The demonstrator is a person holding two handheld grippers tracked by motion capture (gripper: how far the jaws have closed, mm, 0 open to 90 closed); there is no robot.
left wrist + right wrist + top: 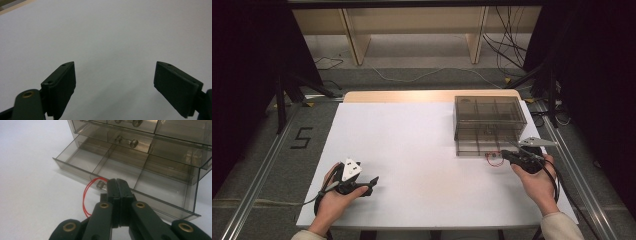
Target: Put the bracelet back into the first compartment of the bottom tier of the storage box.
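The right claw point(117, 185) is pressed together on a thin red wire loop point(86, 197) at the open bottom drawer point(120, 167) of the smoky transparent plastic drawer box point(489, 117) on the white surface point(412, 150). The left claw point(115, 82) stands apart, well away.

Black grippers point(362, 187) with brass rivets, grey three-cornered plates, trailing black cables; pale sleeves point(562, 225).

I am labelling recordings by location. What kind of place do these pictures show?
Probably a lab recording station: a white table framed by metal rails, black curtains at both sides, loose cables on the floor, and a taped "5".
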